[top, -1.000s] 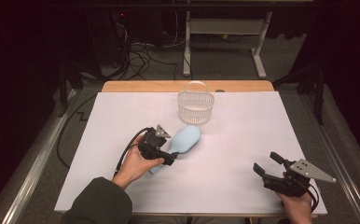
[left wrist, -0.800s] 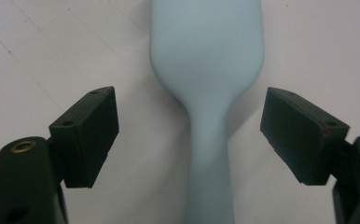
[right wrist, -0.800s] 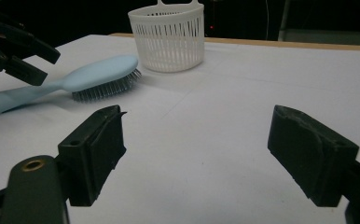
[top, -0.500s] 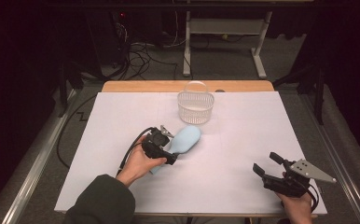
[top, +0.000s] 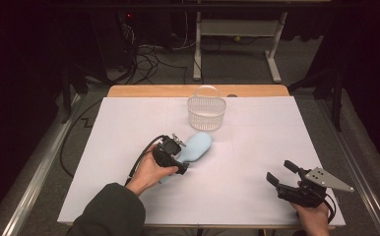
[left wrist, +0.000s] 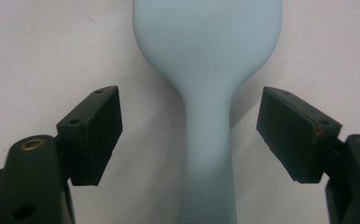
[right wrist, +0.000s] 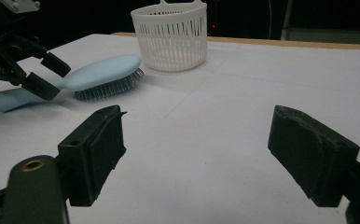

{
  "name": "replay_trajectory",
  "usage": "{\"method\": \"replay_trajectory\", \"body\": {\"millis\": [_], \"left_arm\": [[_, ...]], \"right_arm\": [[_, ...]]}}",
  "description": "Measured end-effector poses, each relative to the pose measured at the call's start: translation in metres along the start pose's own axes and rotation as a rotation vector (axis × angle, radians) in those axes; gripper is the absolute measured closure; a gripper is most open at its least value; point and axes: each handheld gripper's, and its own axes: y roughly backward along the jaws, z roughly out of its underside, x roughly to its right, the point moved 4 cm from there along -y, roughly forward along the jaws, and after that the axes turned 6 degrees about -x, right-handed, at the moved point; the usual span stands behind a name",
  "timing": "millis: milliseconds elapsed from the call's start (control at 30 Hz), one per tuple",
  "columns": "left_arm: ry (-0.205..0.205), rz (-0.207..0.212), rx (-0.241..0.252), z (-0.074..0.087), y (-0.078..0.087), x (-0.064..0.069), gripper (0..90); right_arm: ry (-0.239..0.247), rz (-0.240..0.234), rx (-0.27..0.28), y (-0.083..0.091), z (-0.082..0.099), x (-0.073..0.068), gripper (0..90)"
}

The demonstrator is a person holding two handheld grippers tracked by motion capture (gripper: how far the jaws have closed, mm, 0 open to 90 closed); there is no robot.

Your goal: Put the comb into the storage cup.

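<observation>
The left gripper (top: 178, 160) is straddling the handle of the light blue hairbrush (top: 194, 147), its jaws just closing in but not yet touching it; the brush is lying bristles down on the white table (top: 257, 147) near the white basket (top: 206, 112), while the right gripper (top: 282, 173) is resting wide open with nothing between its jaws

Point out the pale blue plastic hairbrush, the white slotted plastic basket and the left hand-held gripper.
Pale blue plastic hairbrush (top: 198, 146): high view, back of its head.
White slotted plastic basket (right wrist: 173, 42): right gripper view, slotted side wall.
Left hand-held gripper (left wrist: 190, 135): left gripper view, midway between its fingertips.

Left claw (left wrist: 190, 135) closing, right claw (right wrist: 194, 154) agape.
</observation>
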Motion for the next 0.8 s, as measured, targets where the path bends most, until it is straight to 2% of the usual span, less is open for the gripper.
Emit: {"method": "replay_trajectory", "body": {"millis": [200,700,800], "left_arm": [[0.0,-0.002,-0.009,-0.002,-0.005,0.001,26.4],[-0.016,-0.018,-0.049,-0.006,-0.012,0.006,38.1],[-0.007,-0.012,-0.052,-0.006,-0.012,0.007,40.6]], "right_arm": [[0.022,0.002,-0.004,0.0,0.0,-0.002,18.9],[0.02,0.003,-0.01,-0.001,0.0,-0.002,18.9],[0.018,0.003,-0.011,-0.001,0.0,-0.002,18.9]]}}
